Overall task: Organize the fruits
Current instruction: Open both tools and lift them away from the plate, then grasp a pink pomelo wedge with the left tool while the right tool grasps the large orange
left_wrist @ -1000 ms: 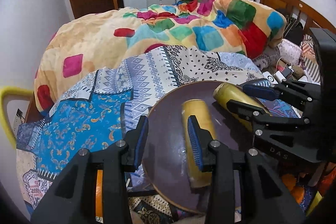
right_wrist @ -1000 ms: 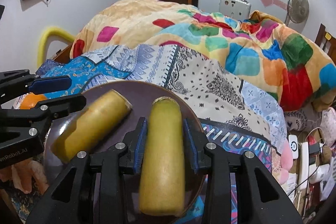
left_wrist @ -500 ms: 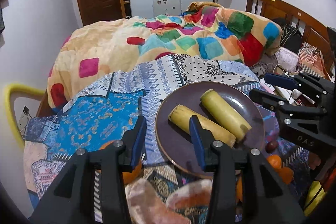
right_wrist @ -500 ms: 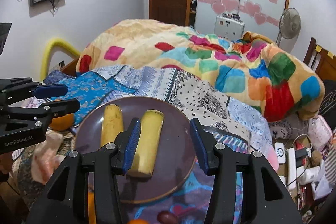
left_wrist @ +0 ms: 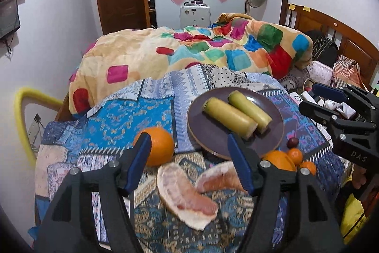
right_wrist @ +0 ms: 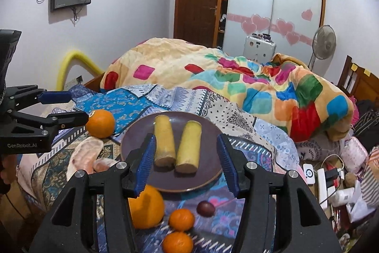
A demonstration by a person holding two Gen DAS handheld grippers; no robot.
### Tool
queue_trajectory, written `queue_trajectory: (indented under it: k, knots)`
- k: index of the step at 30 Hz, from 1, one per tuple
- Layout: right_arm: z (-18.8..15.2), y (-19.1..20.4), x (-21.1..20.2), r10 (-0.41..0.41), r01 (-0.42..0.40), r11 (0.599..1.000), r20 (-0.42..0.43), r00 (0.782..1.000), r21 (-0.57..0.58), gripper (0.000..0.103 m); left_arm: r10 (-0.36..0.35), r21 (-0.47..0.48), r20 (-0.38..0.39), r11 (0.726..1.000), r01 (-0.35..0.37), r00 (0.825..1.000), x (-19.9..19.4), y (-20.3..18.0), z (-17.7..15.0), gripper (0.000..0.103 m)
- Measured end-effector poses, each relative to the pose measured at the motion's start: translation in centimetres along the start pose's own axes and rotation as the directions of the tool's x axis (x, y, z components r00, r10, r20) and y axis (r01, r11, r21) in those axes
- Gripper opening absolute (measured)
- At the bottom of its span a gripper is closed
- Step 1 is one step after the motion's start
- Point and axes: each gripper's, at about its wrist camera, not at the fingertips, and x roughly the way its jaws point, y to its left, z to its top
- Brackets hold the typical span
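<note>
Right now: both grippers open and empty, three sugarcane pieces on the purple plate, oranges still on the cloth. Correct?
Not quite: the purple plate holds two sugarcane pieces, not three, as the right wrist view shows. The rest stands: left gripper and right gripper open and empty, oranges on the cloth.

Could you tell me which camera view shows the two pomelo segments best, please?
The left wrist view: both pomelo segments lie near and mostly unobstructed between the open left gripper fingers. The right wrist view shows them only small, at the left, partly behind the right gripper.

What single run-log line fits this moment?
left tongs: open | right tongs: open | plate: two sugarcane pieces | oranges: on bedspread
</note>
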Motion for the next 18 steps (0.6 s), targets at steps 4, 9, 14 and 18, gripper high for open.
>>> queue_trajectory:
  k: [4,9,14,18]
  knots:
    - [-1.3,0.3,-0.3,0.016,-0.016,1.000,-0.009,1.000,0.022,0.050,-0.009,-0.012,-0.020,1.000,0.008,1.000,-0.5,0.4,-1.8,0.069]
    - [-2.7,0.5,-0.6,0.030,-0.029,0.999,-0.023,0.999,0.039,0.050,-0.019,-0.020,-0.062,1.000,0.018,0.998,-0.2,0.7,-4.1,0.069]
    - [-4.0,1.0,-0.8,0.027,-0.026,0.999,-0.035,0.999,0.025,0.050,-0.004,0.012,-0.115,1.000,0.005,0.993,0.7,1.0,-6.4,0.069]
    - [-4.9,1.8,-0.8,0.031,-0.031,1.000,-0.048,0.998,0.002,0.050,-0.014,0.008,-0.156,1.000,0.015,0.988,1.9,1.2,-7.8,0.070]
